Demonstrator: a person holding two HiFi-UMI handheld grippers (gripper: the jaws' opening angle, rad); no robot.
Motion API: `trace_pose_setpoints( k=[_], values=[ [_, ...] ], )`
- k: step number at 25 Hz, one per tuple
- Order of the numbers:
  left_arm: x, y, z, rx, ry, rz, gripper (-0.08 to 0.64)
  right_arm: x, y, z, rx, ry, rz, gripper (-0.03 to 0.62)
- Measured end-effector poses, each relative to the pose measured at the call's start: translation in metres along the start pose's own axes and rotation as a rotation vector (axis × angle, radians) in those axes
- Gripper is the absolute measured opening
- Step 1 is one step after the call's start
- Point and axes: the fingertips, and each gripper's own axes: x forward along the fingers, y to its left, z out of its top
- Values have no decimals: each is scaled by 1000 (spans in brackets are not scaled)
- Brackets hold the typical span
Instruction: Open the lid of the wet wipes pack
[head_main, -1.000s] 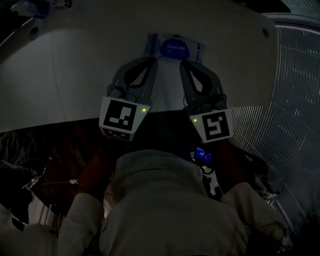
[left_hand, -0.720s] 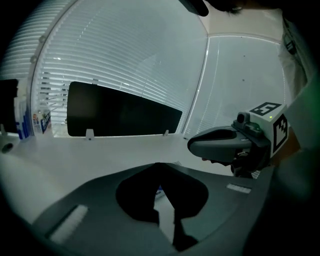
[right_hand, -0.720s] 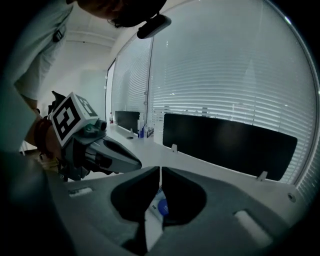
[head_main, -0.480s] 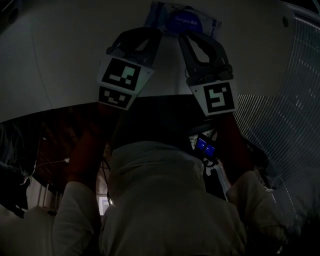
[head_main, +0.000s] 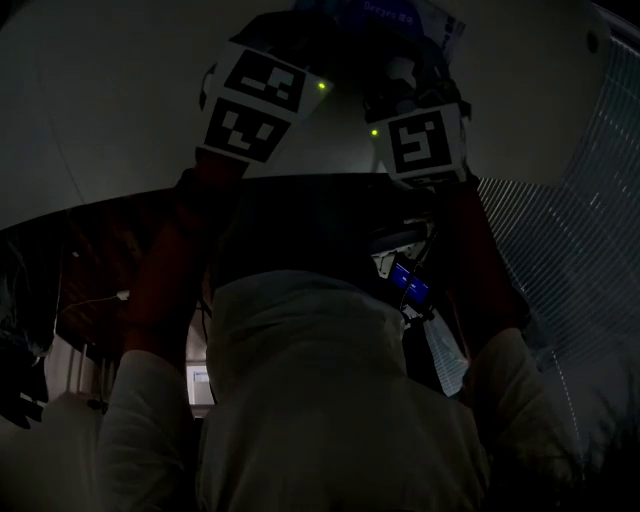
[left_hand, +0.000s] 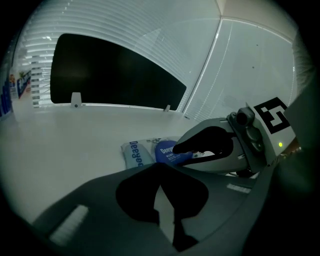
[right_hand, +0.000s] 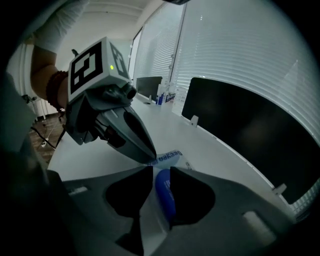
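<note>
Left gripper view: the left tongs are closed on nothing, tip down at the near edge of the wet wipes pack, which lies flat on the white table. The right tongs reach in from the right, tip over the blue lid.

Right gripper view: its jaws are opening. The lid sits in the gap but isn't pinched. The left tip seems to touch the pack's printed edge, can't swear it's pressing.

Head view: super dark, pack just peeks out beyond both tongs.

So we're lining up on the lid, which looks shut. Next, I'd guess, left pins the pack and right catches the lid's lip and flips it.
</note>
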Motion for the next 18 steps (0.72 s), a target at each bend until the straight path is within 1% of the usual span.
trace_pose_setpoints(
  k=[8, 15, 18],
  values=[
    [13, 5, -14, 13, 66, 17, 3, 15, 6, -20, -78, 66, 13, 103],
    [16, 6, -21, 42, 100, 25, 3, 19, 6, -22, -83, 75, 20, 98],
    [16, 7, -23, 40, 116, 19, 3, 21, 6, -22, -69, 90, 45, 94]
  ],
)
